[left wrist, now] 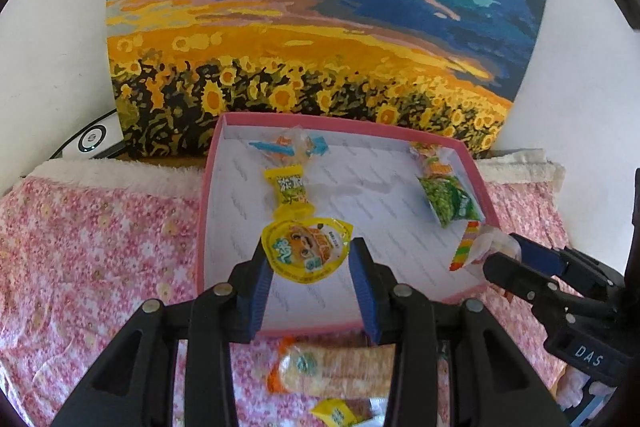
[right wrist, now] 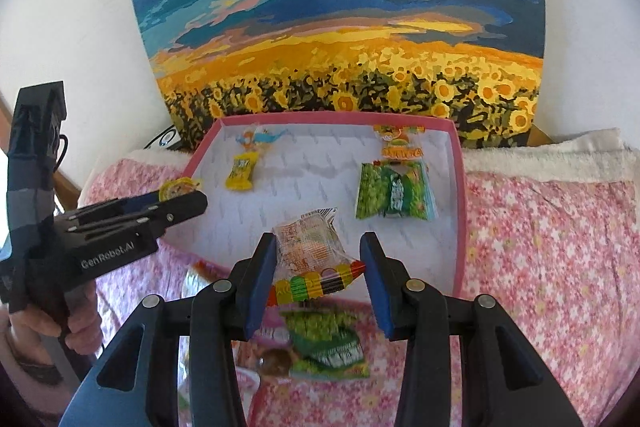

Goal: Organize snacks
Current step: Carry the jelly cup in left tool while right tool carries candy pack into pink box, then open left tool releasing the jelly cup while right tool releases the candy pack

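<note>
Behind your work hangs a sunflower-field painting (left wrist: 320, 27) against a white wall, and below it a pink floral cloth (left wrist: 100, 247) covers the surface.

From your left wrist camera, a pink-rimmed box (left wrist: 208, 187) with a white floor sits on that cloth. Your left gripper (left wrist: 314, 263) reaches over its near wall with a round yellow jelly cup (left wrist: 306, 249) between its blue pads; the left pad touches the cup's edge, while the right pad stands just clear of it, so the jaws look parted around it rather than pressed shut. Just beyond the cup lies a yellow wrapped candy (left wrist: 289, 191), and farther back a blue-and-orange wrapped sweet (left wrist: 290, 145). At the right wall lie a green snack packet (left wrist: 450, 201) and an orange packet (left wrist: 434, 157). Your right gripper (left wrist: 502, 253) enters at the box's right corner carrying a clear packet with a rainbow-striped edge (left wrist: 466, 247). Outside the box, under your left gripper, lies an orange-ended biscuit packet (left wrist: 336, 367).

From your right wrist camera, your right gripper (right wrist: 320, 277) has that clear rainbow-edged packet (right wrist: 314, 259) between its pads over the box's near edge (right wrist: 460, 227); whether both pads press on it cannot be told. Your left gripper (right wrist: 188, 197) appears at the box's left wall with the jelly cup (right wrist: 178, 189). Another green packet (right wrist: 328, 347) lies on the cloth beneath.
</note>
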Tool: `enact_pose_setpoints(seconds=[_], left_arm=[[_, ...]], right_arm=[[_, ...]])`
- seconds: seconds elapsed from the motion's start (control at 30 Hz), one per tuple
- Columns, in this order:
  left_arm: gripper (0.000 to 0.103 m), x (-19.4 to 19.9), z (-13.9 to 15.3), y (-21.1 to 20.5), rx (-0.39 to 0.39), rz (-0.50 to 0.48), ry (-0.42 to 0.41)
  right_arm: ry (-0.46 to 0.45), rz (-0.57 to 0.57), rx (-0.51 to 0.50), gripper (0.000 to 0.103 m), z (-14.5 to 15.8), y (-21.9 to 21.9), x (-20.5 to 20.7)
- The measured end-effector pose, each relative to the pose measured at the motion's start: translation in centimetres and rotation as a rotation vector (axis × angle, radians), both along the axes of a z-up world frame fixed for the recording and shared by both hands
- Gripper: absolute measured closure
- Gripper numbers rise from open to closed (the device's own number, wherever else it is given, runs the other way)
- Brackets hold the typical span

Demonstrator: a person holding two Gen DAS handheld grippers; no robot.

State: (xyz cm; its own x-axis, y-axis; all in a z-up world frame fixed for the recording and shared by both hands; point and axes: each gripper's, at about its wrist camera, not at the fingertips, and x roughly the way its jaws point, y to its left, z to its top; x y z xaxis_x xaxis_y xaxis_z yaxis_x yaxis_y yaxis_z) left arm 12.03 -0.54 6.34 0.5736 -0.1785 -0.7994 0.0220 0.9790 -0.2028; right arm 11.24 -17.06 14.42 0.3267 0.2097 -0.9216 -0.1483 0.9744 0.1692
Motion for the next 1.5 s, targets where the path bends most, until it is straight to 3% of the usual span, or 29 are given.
enact_pose_setpoints(seconds=[0.4,0.77,1.47,1.5], left_arm=[[0.063,3.6,-3.1,-0.7,0.006,-0.007,0.097],[0.063,7.0,-5.2,-0.5,0.020,-0.015,0.134],[0.063,11.0,-6.1,-0.4,0.063,-0.037,0.110],[0.063,11.0,-6.1,-0.5,0.072,-0.001,0.097]], right_arm=[[0.044,0.001,0.014,0.059,-2.7,0.9,3.4],[0.072,0.011,0.017,0.059,-5.4,1.3,5.7],[0.108,0.021,0.018,0.059,-9.0,2.7,7.9],[0.108,0.021,0.017,0.059,-9.0,2.7,8.0]])
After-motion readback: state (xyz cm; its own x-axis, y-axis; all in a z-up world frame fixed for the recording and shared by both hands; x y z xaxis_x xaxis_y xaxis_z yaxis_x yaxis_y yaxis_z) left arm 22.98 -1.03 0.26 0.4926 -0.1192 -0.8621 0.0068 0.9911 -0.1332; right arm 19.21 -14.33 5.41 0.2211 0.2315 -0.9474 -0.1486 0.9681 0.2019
